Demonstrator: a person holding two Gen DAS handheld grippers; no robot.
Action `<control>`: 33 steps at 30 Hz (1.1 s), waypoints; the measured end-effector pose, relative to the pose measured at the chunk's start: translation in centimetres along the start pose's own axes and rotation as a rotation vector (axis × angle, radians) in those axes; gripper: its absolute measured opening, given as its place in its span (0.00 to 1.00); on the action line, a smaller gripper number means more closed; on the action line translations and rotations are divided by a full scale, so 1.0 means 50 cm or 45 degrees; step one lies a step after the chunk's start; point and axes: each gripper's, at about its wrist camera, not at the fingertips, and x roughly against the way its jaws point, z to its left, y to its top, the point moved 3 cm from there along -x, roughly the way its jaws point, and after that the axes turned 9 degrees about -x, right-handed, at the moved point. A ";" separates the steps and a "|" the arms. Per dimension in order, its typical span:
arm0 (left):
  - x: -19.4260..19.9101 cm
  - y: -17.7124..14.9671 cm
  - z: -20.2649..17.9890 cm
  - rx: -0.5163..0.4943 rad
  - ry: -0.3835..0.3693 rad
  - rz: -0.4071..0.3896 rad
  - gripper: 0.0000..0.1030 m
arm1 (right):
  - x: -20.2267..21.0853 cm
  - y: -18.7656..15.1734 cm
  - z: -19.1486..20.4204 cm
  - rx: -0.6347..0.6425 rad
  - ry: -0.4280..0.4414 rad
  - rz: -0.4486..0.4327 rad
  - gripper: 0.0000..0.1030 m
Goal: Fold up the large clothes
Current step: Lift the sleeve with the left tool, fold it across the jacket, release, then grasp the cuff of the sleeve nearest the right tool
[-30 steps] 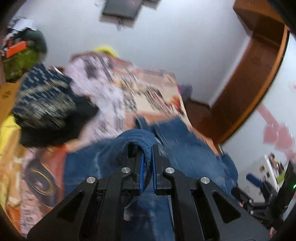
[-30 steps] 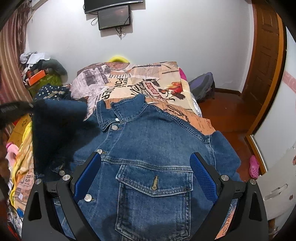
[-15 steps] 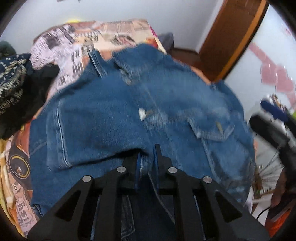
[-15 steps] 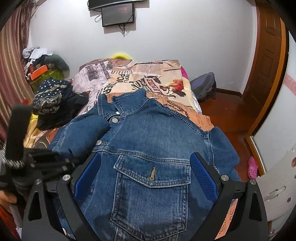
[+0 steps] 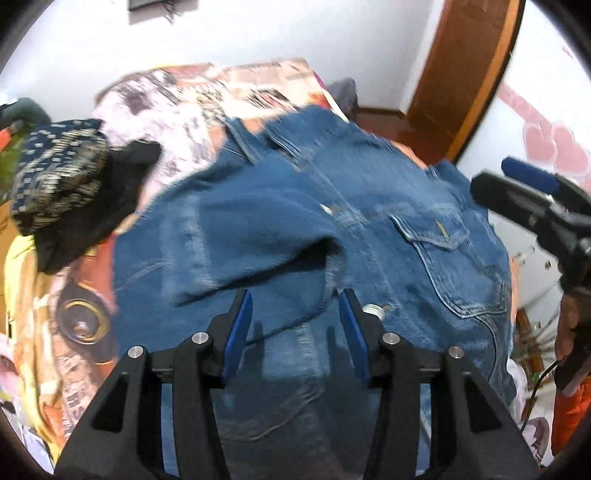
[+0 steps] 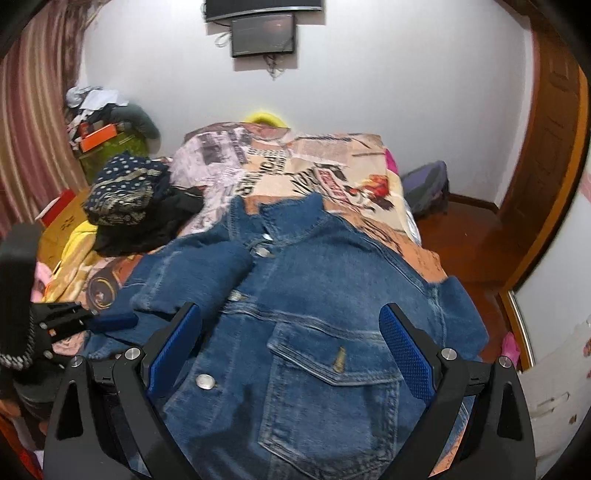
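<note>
A blue denim jacket (image 6: 332, 295) lies front-up on the bed, collar toward the wall; it also shows in the left wrist view (image 5: 369, 206). Its left sleeve (image 5: 251, 240) is folded across the chest and also shows in the right wrist view (image 6: 199, 273). My left gripper (image 5: 295, 325) is open and empty just above the sleeve end; it appears at the left edge of the right wrist view (image 6: 107, 319). My right gripper (image 6: 291, 343) is wide open and empty above the chest pocket (image 6: 332, 362), and shows at the right of the left wrist view (image 5: 517, 192).
The bed has a newspaper-print cover (image 6: 295, 162). A pile of dark clothes (image 6: 125, 199) with a dotted blue cloth sits at its left. A wooden door (image 6: 546, 147) and a bag (image 6: 428, 184) are to the right. A screen (image 6: 262, 33) hangs on the wall.
My left gripper carried the sleeve across the jacket's front, then opened and let it go. The sleeve now lies folded on the chest. My right gripper stayed open above the jacket.
</note>
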 end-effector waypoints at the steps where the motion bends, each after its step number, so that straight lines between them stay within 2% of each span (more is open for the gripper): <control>1: 0.020 -0.002 0.020 0.015 0.035 -0.027 0.50 | 0.000 0.003 0.010 0.017 0.009 -0.004 0.93; 7: 0.087 -0.021 0.131 0.109 0.203 -0.108 0.54 | -0.025 0.019 0.093 0.163 0.094 0.012 0.93; 13: 0.108 -0.071 0.229 0.223 0.313 -0.103 0.54 | -0.086 0.016 0.170 0.267 0.181 0.118 0.93; 18: 0.103 -0.113 0.283 0.291 0.350 -0.073 0.54 | -0.153 -0.012 0.244 0.407 0.240 0.249 0.93; 24: 0.088 -0.150 0.324 0.362 0.351 -0.041 0.54 | -0.219 -0.051 0.305 0.544 0.282 0.409 0.91; 33: 0.055 -0.175 0.345 0.411 0.321 0.000 0.54 | -0.292 -0.094 0.339 0.703 0.207 0.563 0.64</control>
